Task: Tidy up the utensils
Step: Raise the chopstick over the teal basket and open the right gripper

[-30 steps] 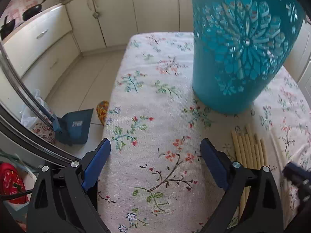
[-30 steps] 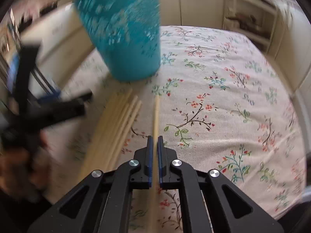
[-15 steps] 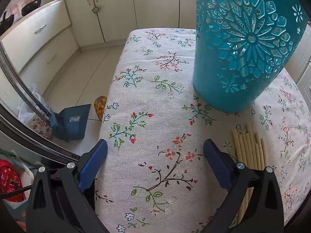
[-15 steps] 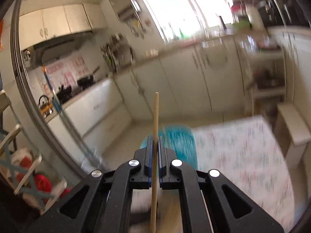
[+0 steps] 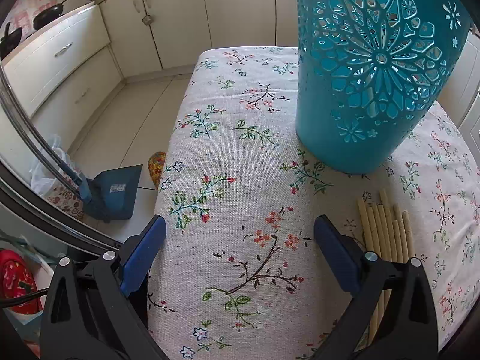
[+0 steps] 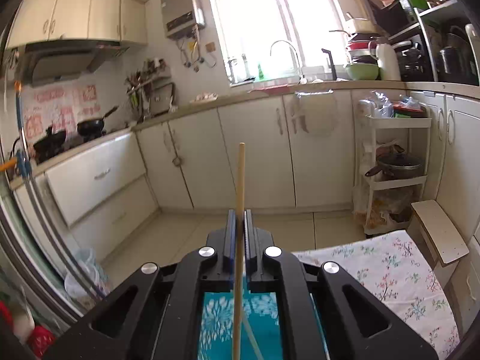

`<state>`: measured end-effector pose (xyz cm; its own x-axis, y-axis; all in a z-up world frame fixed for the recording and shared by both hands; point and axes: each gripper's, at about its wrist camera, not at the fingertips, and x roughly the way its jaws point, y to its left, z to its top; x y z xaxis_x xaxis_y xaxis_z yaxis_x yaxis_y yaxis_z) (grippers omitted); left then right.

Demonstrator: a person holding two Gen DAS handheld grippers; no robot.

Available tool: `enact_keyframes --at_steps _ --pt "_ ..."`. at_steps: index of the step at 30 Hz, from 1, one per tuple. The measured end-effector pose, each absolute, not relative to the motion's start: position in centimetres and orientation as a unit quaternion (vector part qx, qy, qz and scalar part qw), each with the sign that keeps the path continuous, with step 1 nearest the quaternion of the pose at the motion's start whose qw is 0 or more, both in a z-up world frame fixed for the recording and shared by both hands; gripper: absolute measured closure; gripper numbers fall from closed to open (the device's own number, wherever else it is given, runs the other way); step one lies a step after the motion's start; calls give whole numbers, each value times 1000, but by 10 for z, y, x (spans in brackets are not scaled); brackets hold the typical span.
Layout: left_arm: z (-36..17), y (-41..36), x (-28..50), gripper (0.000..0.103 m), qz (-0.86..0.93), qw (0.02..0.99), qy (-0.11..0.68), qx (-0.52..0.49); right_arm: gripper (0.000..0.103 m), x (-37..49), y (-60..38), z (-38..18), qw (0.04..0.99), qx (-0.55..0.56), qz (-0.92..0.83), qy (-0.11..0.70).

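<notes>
While left hand-held gripper (image 5: 240, 240) gapes empty over the surface (image 5: 228, 156) edge, right hand-held gripper (image 6: 239, 220) clamps one chopstick (image 6: 240, 186) above the teal basket (image 5: 369, 69).

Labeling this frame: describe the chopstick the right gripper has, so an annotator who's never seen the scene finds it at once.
Start at the teal cut-out basket on the floral tablecloth. Just above it the right gripper is shut on one pale wooden chopstick, whose tip points toward the kitchen cabinets. Unlike the other chopsticks, which lie bundled flat on the cloth, this one is alone in the air.
</notes>
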<state>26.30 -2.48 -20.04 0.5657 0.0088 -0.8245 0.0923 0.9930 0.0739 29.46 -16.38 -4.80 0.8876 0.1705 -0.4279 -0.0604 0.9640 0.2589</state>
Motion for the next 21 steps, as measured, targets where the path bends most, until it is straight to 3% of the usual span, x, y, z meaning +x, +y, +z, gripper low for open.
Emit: enact_keyframes --at_steps 4,13,21 --pt "-200 -25 263 8 -23 883 465 54 97 274 -166 -52 961 116 73 242" --pt "-200 -23 263 8 -20 884 465 52 80 207 -183 -45 957 128 86 247" --pt "-200 -22 263 8 -19 884 464 55 82 146 -185 -113 916 126 77 374"
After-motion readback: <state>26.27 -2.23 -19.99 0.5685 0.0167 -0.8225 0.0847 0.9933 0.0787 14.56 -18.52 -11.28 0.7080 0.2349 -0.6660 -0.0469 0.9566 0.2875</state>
